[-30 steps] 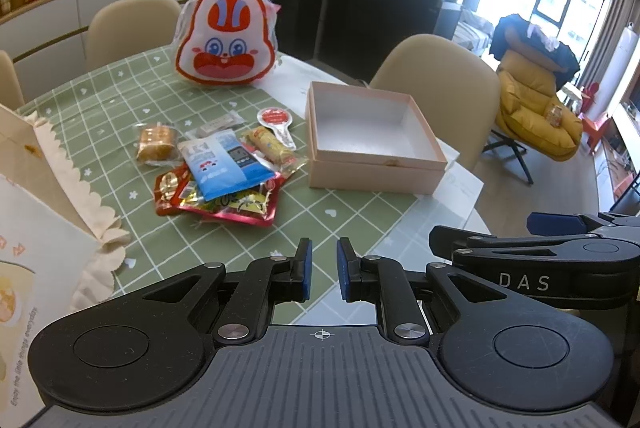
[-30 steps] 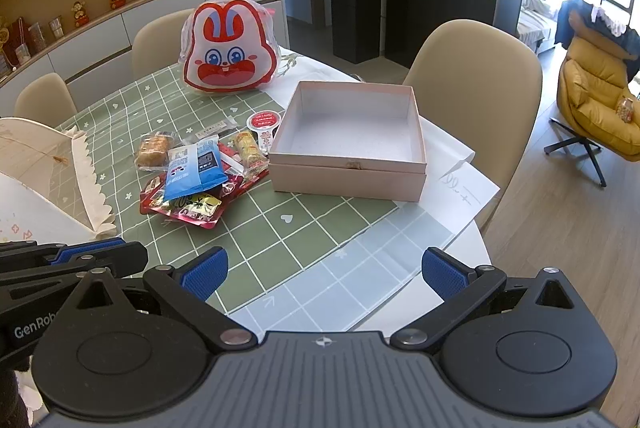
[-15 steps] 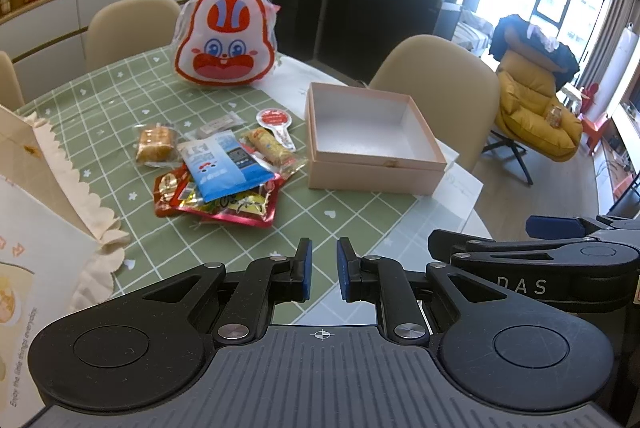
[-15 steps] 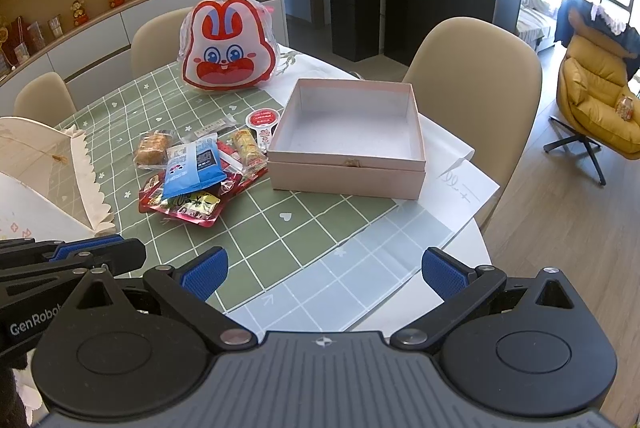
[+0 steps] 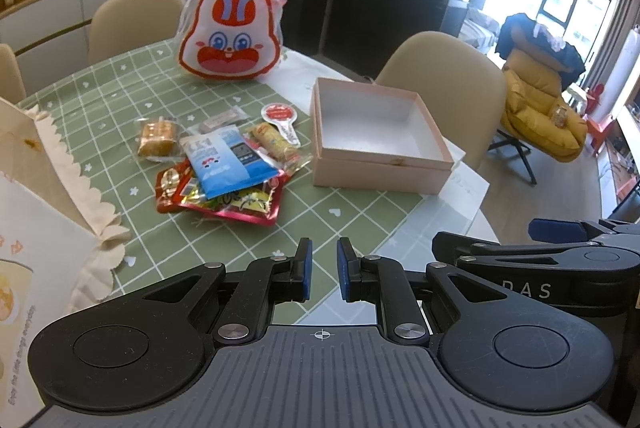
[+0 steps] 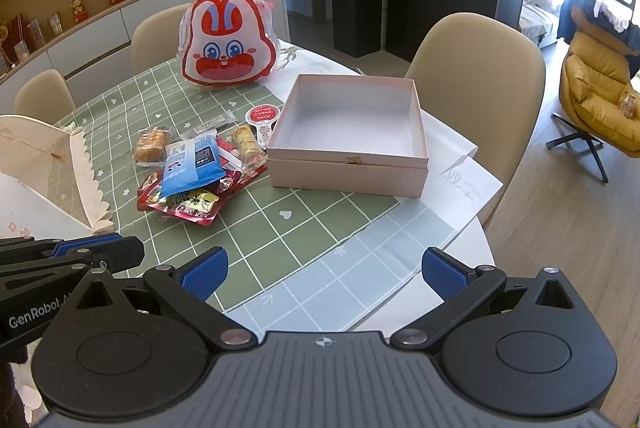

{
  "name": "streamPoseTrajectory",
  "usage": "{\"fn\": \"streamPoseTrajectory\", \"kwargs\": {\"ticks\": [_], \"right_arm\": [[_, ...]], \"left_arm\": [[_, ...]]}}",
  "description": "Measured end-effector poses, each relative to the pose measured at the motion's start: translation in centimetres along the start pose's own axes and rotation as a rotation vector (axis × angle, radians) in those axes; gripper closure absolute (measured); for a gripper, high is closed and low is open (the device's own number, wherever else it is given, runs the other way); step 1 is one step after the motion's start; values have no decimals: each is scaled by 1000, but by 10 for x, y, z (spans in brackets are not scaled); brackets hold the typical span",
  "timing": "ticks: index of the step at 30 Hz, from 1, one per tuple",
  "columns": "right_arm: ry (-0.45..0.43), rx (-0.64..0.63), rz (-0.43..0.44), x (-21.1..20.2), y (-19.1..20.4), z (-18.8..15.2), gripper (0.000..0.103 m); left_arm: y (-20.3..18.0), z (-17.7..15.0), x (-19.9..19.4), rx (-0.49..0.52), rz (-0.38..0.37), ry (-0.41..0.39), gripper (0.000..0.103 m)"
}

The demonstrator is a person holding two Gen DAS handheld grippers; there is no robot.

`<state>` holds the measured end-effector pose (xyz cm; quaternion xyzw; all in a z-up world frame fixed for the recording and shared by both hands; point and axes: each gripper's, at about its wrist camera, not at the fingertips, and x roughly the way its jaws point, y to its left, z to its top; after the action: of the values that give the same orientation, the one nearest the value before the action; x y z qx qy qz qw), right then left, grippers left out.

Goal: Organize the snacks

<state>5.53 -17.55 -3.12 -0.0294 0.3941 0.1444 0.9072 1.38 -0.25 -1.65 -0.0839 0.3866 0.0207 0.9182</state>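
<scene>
My left gripper (image 5: 324, 270) hung low over the near edge of the table (image 5: 120, 96), its blue pads drawn almost together with only a thin gap and nothing between them. My right gripper (image 6: 324, 274) sat just beside it, jaws spread wide and empty.

The snacks lay in a loose heap (image 5: 224, 168) ahead of both tongs and off to the left — a blue packet (image 5: 228, 158) on top, resting across a red foil packet (image 5: 224, 202), with a wrapped cake (image 5: 157, 140) at the far left of the heap and a long wrapped biscuit (image 5: 274, 144) on the side nearest the box. The pink box (image 5: 376, 140) stood open and empty to the right of the heap, close by it but, as far as I could tell, not touching any wrapper.

So the move turned on this: the heap lay more in line with my left tongs, the box more in line with my right. The blue packet's long axis ran from near-right to far-left in the left view, slantwise to my jaws. I judged that the right tongs, already spread, were readier to take a packet, though they would have to reach across to the left; the left would need to open first. Nothing had yet gone into the box.
</scene>
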Motion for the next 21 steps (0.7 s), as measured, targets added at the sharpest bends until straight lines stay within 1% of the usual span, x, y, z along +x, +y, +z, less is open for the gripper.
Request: {"fn": "streamPoseTrajectory", "kwargs": {"ticks": [6,9,11,13,14,16,19,21], "right_arm": [[10,-1,9,9,-2,3,0],[-45,-10,49,14,-7,3,0],[-94,-35,70,22,-8,3,0],[-115,-70,81,33,-6,3,0],[-106,-97,90,42,-5,2,0],[-75,-139,105,56,-2,1,0],[0,-167,145,81,1,4,0],[52,-182,177,97,5,10,0]], "left_arm": [[3,2,10,-16,13,16,86],[9,4,21,-51,10,17,86],[19,3,33,-94,-35,7,85],[32,2,47,-146,-99,9,85],[39,1,55,-174,-119,16,85],[50,1,70,-220,-115,37,85],[64,2,87,-257,-50,46,85],[75,7,95,-282,-24,51,85]]}}
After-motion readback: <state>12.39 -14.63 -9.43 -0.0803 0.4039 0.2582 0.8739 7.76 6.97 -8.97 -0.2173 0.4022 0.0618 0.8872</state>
